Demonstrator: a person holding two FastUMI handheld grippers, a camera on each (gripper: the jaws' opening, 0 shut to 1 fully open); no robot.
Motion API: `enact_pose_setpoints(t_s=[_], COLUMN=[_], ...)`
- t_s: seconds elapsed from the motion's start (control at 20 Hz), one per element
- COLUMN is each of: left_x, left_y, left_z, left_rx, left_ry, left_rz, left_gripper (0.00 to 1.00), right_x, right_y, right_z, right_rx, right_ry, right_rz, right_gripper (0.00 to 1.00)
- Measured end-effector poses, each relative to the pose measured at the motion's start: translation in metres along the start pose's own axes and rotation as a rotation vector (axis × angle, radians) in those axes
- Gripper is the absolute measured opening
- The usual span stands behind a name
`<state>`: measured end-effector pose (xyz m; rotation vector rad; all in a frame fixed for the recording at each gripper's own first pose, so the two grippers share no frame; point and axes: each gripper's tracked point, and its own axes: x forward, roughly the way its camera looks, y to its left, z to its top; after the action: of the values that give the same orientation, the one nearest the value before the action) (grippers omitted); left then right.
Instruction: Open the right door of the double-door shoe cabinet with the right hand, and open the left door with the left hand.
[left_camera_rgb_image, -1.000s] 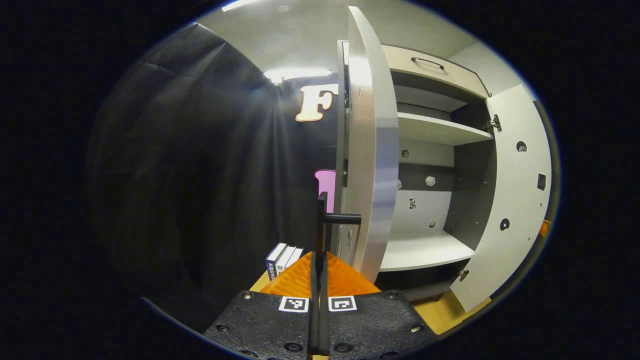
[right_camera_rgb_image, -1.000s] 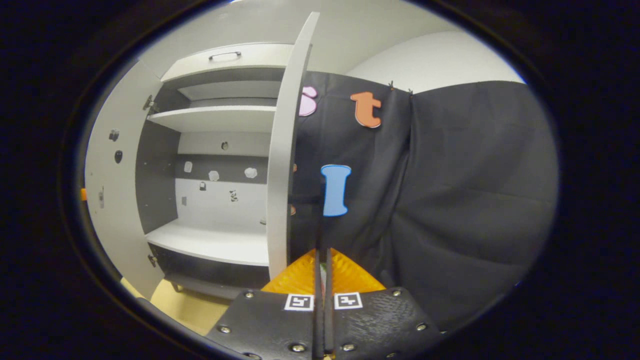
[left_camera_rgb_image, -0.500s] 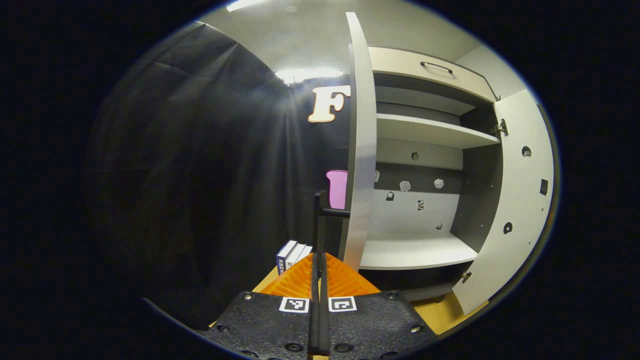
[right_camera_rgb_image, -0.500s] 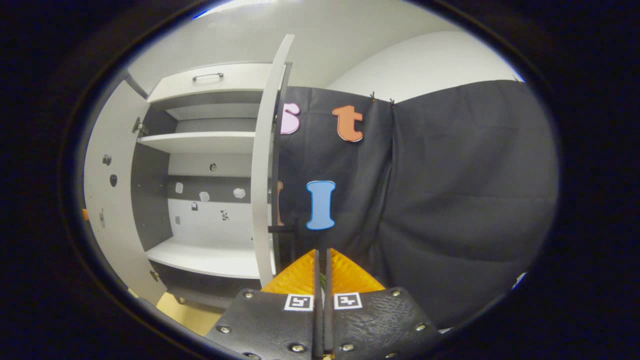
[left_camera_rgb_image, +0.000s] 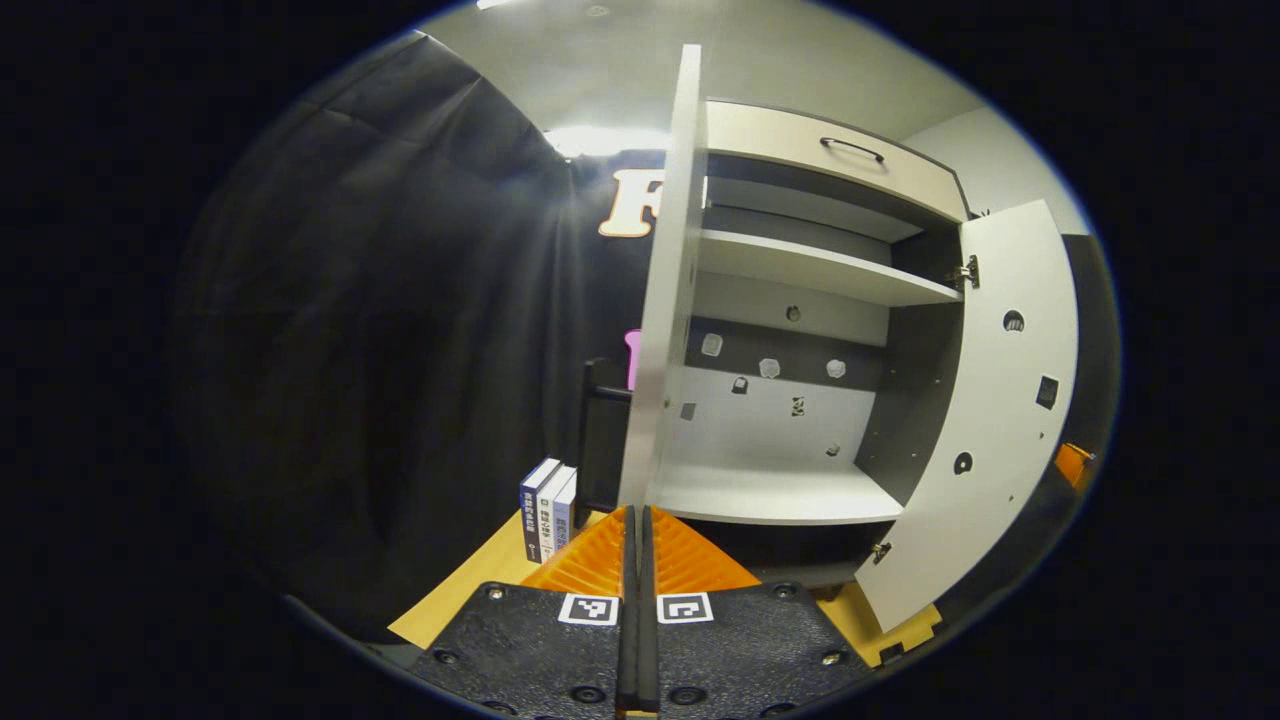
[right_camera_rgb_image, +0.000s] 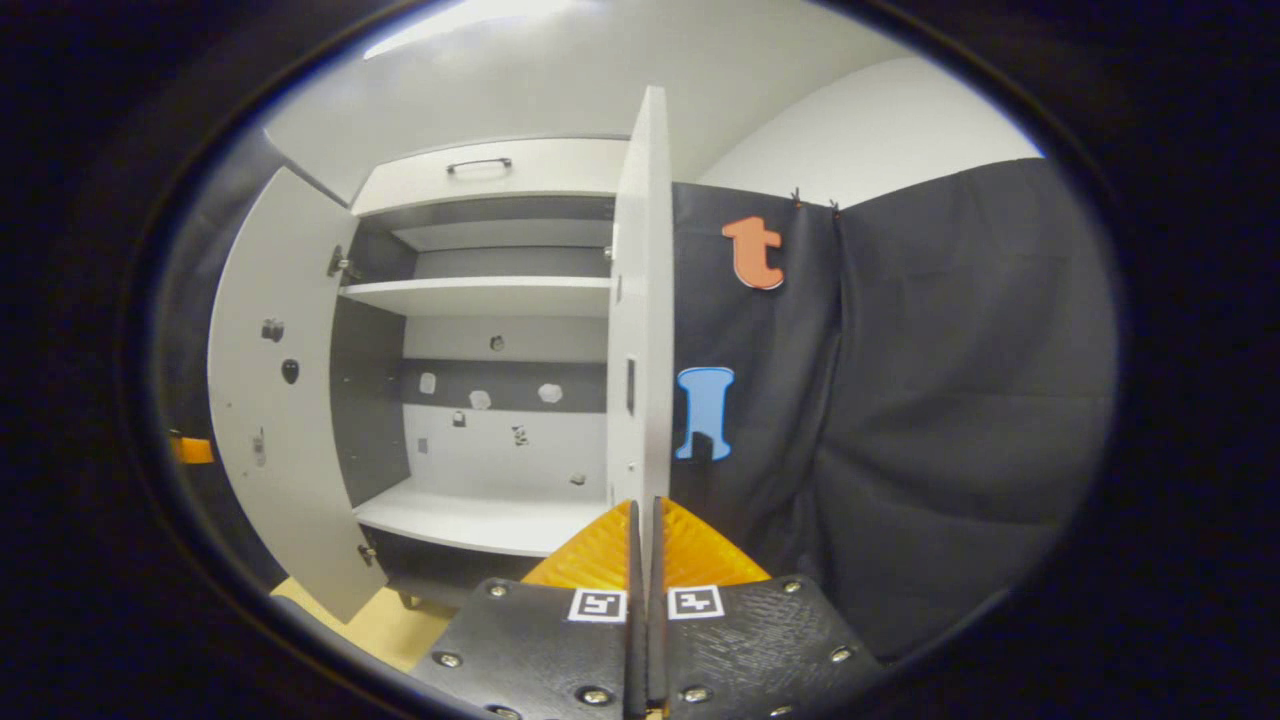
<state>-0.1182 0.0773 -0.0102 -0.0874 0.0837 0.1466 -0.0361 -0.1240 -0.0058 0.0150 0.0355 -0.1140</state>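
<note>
White left door (left_camera_rgb_image: 665, 300) edge-on hides its handle's mount; both grippers' jaws together.

Left gripper (left_camera_rgb_image: 636, 530) fingers pressed together, empty; right gripper (right_camera_rgb_image: 644, 525) likewise

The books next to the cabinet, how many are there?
3. The books stand upright in a row on the floor left of the left door, in the left gripper view. More may hide behind the door.

White double-door shoe cabinet (right_camera_rgb_image: 480, 300) stood open; right door (right_camera_rgb_image: 640, 300) edge-on ahead, left door (right_camera_rgb_image: 275, 400) swung wide; right gripper (right_camera_rgb_image: 642, 560) fingers pressed together, empty.
</note>
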Motion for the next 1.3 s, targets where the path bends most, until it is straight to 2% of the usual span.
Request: enact_pose_setpoints(t_s=[0.25, 0.55, 0.65, 0.7, 0.75, 0.8, 1.1, 1.15, 1.25, 1.3], left_x=[0.007, 0.025, 0.030, 0.032, 0.034, 0.037, 0.051, 0.051, 0.053, 0.053], left_y=[-0.030, -0.070, -0.080, -0.086, -0.092, -0.096, -0.120, -0.123, -0.129, -0.134], left_z=[0.008, 0.018, 0.022, 0.023, 0.025, 0.024, 0.026, 0.029, 0.034, 0.036], left_rx=[0.007, 0.048, 0.053, 0.054, 0.054, 0.055, 0.079, 0.085, 0.093, 0.096], left_ry=[-0.024, -0.048, -0.057, -0.063, -0.065, -0.067, -0.070, -0.079, -0.101, -0.110], left_rz=[-0.062, -0.143, -0.162, -0.173, -0.181, -0.186, -0.205, -0.210, -0.222, -0.235], left_gripper=[0.00, 0.00, 0.00, 0.00, 0.00, 0.00, 0.00, 0.00, 0.01, 0.03], right_x=[0.003, 0.009, 0.011, 0.012, 0.014, 0.016, 0.019, 0.019, 0.020, 0.020], right_y=[0.043, 0.086, 0.096, 0.100, 0.103, 0.107, 0.126, 0.130, 0.138, 0.141], right_z=[-0.008, 0.001, 0.005, 0.007, 0.008, 0.010, 0.020, 0.020, 0.021, 0.021], right_rx=[0.025, 0.021, 0.032, 0.037, 0.040, 0.040, 0.031, 0.038, 0.051, 0.054], right_ry=[0.031, 0.010, 0.003, 0.001, 0.000, -0.003, -0.030, -0.034, -0.037, -0.035], right_rz=[0.106, 0.197, 0.212, 0.218, 0.221, 0.227, 0.257, 0.265, 0.281, 0.285], right_gripper=[0.01, 0.01, 0.01, 0.05, 0.05, 0.01, 0.01, 0.04, 0.16, 0.27])
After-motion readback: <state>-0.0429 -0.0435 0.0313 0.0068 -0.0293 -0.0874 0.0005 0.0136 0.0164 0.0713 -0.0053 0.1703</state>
